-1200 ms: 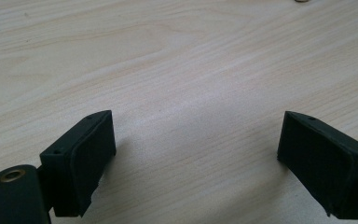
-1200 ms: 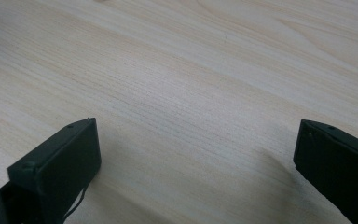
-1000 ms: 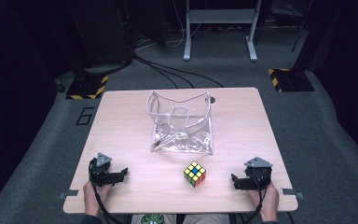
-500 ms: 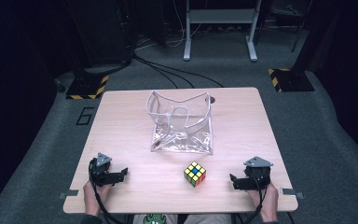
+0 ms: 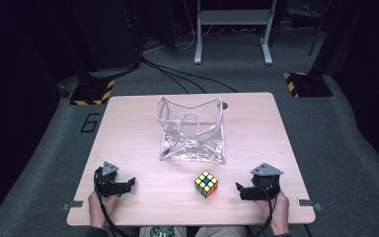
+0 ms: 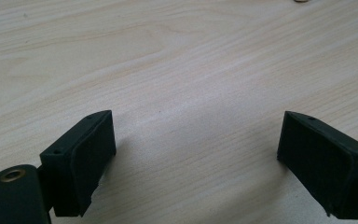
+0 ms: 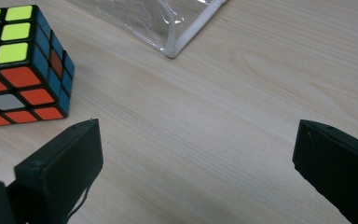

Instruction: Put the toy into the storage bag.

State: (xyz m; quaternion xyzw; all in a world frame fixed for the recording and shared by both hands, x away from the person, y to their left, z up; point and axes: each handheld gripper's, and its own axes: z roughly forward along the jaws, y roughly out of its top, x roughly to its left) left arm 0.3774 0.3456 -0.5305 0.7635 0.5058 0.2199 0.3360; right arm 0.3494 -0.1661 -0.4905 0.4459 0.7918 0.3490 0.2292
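A scrambled colour cube (image 5: 206, 183) lies on the wooden table (image 5: 256, 133) near the front, just below a clear plastic pouch (image 5: 192, 131) with white edging that stands open at the middle. My right gripper (image 5: 240, 190) rests on the table to the cube's right, open and holding nothing. In the right gripper view the cube (image 7: 21, 65) sits at the upper left beyond the jaws and the pouch's corner (image 7: 175, 28) lies farther off. My left gripper (image 5: 130, 183) rests at the front left, open, with bare wood (image 6: 191, 84) between its jaws.
The table's front edge (image 5: 187, 221) runs just behind both hands. A small dark hole (image 5: 223, 105) sits in the tabletop behind the pouch. Black cables (image 5: 177, 74) and yellow-black striped feet (image 5: 303, 84) lie on the grey floor beyond the table.
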